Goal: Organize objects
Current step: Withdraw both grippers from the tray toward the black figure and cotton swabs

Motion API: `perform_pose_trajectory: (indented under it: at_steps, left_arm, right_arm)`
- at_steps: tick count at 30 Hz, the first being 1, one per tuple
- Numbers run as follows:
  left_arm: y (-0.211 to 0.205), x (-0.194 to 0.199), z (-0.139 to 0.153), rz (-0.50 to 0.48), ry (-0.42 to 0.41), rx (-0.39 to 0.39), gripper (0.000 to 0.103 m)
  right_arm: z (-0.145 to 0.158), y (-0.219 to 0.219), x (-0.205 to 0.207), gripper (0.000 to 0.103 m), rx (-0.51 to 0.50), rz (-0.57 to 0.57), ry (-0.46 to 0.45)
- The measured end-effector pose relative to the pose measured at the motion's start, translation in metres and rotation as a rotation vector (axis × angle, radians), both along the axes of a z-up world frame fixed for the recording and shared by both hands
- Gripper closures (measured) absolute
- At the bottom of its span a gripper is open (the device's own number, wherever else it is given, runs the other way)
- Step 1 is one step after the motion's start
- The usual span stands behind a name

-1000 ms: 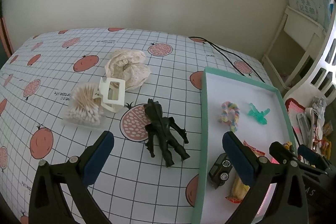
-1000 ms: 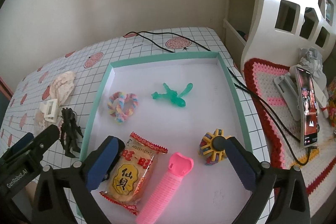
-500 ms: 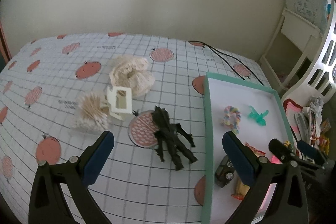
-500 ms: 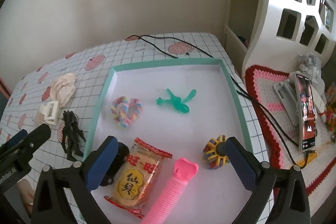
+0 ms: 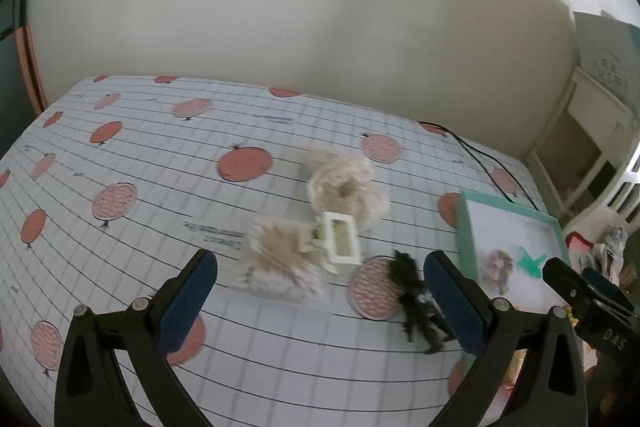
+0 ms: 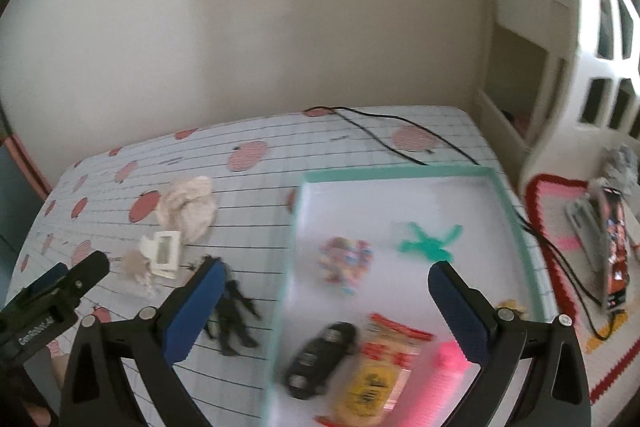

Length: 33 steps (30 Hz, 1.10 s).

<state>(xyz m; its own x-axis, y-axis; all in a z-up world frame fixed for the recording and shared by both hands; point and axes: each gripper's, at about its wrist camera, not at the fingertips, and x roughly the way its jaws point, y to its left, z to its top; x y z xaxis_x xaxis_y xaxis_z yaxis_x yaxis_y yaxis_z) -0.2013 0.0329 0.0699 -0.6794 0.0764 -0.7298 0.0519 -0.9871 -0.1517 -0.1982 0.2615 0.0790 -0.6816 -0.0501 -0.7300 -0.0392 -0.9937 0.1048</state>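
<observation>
On the gridded fruit-print cloth lie a pack of cotton swabs (image 5: 280,263), a white hair claw clip (image 5: 340,245), a crumpled cream cloth (image 5: 346,183) and a black toy figure (image 5: 412,295). My left gripper (image 5: 320,291) hangs open above the swabs and clip, touching nothing. The teal-rimmed white tray (image 6: 400,173) holds a rainbow hair tie (image 6: 346,261), a green toy (image 6: 430,247), a black toy car (image 6: 320,357), a snack packet (image 6: 376,371) and a pink comb (image 6: 442,375). My right gripper (image 6: 324,303) is open over the tray's near left part.
A black cable (image 6: 400,139) runs across the far end of the cloth and down the tray's right side. A white cabinet (image 6: 600,39) stands to the right. Below it a phone (image 6: 614,243) lies on a crocheted mat (image 6: 560,227).
Both grippers have pulled back and swung left. The left view now centres on the swabs and clip rather than the black figure. The toy car has come into the right view.
</observation>
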Motion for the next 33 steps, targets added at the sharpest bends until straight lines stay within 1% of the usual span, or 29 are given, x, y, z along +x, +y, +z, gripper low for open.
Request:
perform_pose_trajectory:
  at_steps: [3,6,8,11,15,19,22,29,33]
  left_arm:
    - [-0.014,-0.005,-0.005,0.018,-0.011,0.018,0.000]
    - [-0.028,-0.014,-0.015,0.041,-0.047,0.056,0.000]
    - [-0.033,-0.019,-0.020,0.051,-0.063,0.066,0.000]
    - [-0.036,-0.028,-0.031,0.057,-0.096,0.039,0.000]
    - [-0.034,-0.041,-0.043,0.044,-0.131,0.007,0.000]
    - [-0.032,-0.048,-0.052,0.033,-0.146,0.017,0.000]
    - [-0.024,-0.050,-0.060,0.019,-0.165,-0.002,0.000]
    - [-0.017,-0.050,-0.065,-0.004,-0.166,-0.043,0.000]
    - [-0.021,-0.053,-0.074,0.007,-0.183,-0.039,0.000]
  right_arm:
    - [-0.004,-0.022,-0.008,0.000,0.010,0.035,-0.013]
    - [-0.011,-0.037,-0.016,0.000,0.015,0.059,-0.029]
    - [-0.018,-0.049,-0.023,0.000,0.015,0.079,-0.051]
    - [-0.027,-0.064,-0.030,0.000,0.041,0.109,-0.070]
    - [-0.037,-0.080,-0.038,0.000,0.112,0.151,-0.101]
    - [-0.048,-0.091,-0.039,0.000,0.133,0.182,-0.122]
    - [-0.056,-0.097,-0.038,0.000,0.164,0.194,-0.137]
    - [-0.070,-0.101,-0.040,0.000,0.146,0.193,-0.171]
    - [-0.077,-0.099,-0.041,0.001,0.112,0.169,-0.189]
